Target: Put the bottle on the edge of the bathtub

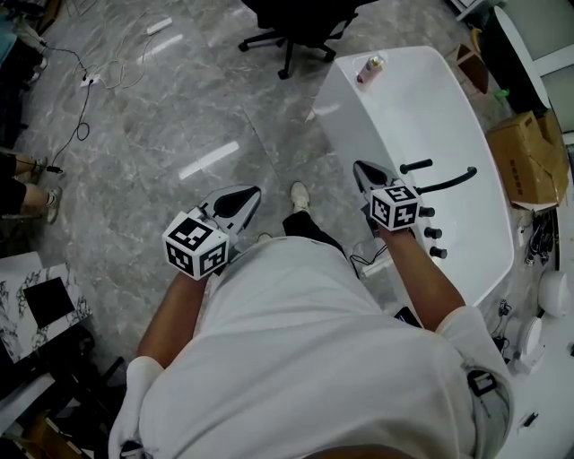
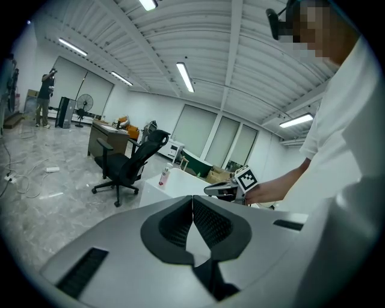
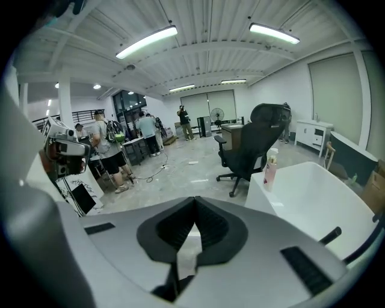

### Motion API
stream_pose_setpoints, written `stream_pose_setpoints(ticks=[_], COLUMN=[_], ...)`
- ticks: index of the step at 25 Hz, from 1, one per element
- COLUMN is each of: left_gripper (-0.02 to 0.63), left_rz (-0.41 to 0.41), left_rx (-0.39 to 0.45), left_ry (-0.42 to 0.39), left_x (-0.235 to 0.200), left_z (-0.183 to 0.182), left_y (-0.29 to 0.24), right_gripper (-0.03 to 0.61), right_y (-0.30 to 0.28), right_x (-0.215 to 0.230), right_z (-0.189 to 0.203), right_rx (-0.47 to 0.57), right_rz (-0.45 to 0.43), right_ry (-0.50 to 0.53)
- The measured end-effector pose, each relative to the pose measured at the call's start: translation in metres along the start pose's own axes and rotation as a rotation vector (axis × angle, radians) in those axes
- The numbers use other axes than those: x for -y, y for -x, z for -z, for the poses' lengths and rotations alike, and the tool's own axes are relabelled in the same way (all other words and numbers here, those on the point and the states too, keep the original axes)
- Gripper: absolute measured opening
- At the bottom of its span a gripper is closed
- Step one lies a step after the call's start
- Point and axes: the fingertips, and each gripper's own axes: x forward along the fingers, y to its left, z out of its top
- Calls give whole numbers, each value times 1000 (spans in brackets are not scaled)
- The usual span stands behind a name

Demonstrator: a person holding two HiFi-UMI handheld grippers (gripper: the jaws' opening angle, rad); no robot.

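A pink bottle [image 1: 370,67] with a pale cap stands upright on the far rim of the white bathtub [image 1: 341,99]. It also shows in the left gripper view as a small bottle [image 2: 164,176] and in the right gripper view as a bottle [image 3: 270,168] on the tub's corner. My right gripper [image 1: 360,168] hovers over the tub's near rim, well short of the bottle, jaws shut and empty. My left gripper [image 1: 249,195] is held over the floor to the left of the tub, also shut with nothing in it.
A black office chair [image 1: 296,27] stands just beyond the tub. Black faucet fittings [image 1: 439,179] sit on the tub's right side. A cardboard box [image 1: 529,161] lies at the right. Cables [image 1: 90,81] trail over the marble floor. People [image 3: 108,144] stand in the distance.
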Motion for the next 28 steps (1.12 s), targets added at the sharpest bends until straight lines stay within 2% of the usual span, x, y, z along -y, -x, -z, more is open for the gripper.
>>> stream_pose_setpoints(ticks=[7,13,28], left_gripper=[18,18,18], left_rz=[-5,-15,-51], left_rx=[4,10,40], left_ry=[-12,-23,-2], left_x=[6,10,7], left_z=[11,15,23], left_y=[13,20,40], right_gripper=[9,9,8], right_y=[28,37,29], right_x=[-41,-64,-91], right_z=[-13,-7,-2], right_rx=[50,35,20], right_rz=[-34,-44,-94], right_ry=[18,125,158])
